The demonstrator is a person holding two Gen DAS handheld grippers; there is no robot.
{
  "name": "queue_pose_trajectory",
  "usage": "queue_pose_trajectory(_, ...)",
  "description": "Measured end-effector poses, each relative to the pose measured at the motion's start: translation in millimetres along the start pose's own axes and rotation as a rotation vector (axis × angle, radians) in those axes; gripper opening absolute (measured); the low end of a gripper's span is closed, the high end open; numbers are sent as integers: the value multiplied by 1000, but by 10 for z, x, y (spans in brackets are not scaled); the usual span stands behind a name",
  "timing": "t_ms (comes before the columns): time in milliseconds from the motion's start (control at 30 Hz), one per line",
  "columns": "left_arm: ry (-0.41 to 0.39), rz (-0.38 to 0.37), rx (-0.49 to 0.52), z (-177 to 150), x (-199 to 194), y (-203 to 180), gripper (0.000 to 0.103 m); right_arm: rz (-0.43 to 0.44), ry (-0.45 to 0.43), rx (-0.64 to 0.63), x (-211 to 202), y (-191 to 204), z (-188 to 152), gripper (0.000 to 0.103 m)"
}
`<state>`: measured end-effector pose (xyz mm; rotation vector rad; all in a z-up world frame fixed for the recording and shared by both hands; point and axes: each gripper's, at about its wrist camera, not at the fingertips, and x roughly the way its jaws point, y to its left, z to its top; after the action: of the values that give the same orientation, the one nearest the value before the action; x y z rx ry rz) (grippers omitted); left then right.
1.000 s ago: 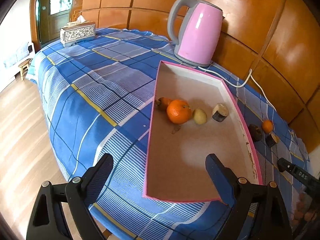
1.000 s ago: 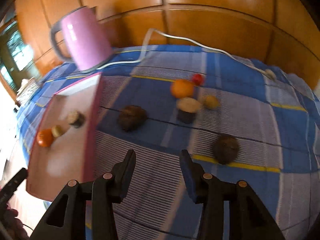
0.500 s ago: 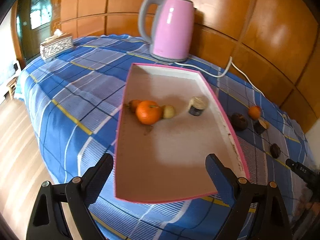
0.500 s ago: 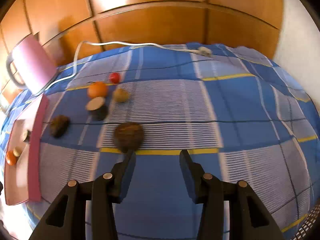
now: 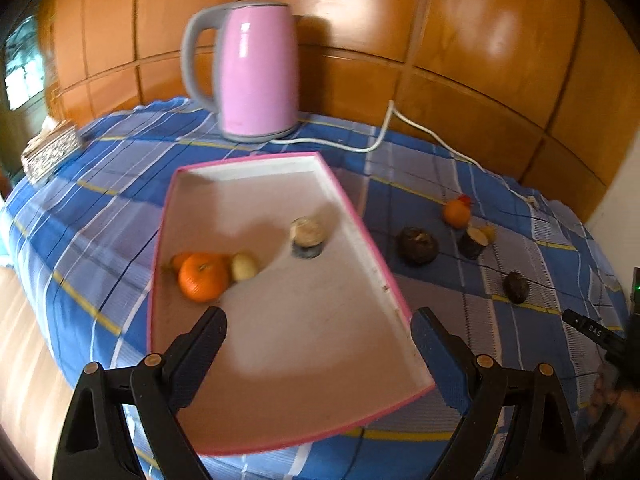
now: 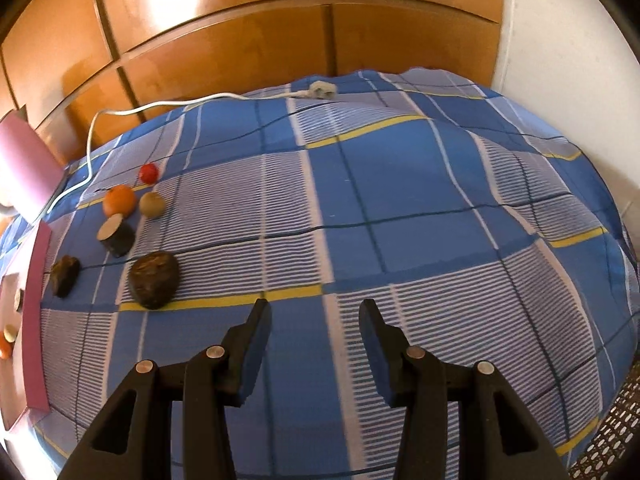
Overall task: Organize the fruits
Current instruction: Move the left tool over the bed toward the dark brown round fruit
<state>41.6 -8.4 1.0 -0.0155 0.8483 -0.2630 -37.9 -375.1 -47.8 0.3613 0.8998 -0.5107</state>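
Dark brown fruit lies just left of the right gripper's fingers.

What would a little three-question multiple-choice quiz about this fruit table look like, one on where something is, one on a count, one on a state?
1. Where does the pink kettle stand?
A. Inside the tray
B. Beyond the tray's far end
C. On the floor

2. How many fruit pieces lie loose on the cloth in the right wrist view?
A. Two
B. Four
C. Six

3. How is the right gripper?
A. Open and empty
B. Shut on an orange
C. Shut on the cable

Answers: 1 B, it stands on the checked cloth behind the pink-rimmed tray. 2 C, six pieces sit left of the fingers. 3 A, its fingers stand apart with only cloth between.
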Motion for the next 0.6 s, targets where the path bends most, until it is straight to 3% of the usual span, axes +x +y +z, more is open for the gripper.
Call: queue_pose_trajectory(600,64,-78,245,397,536,-690,94,-92,-18,120,-34,-561,50,46)
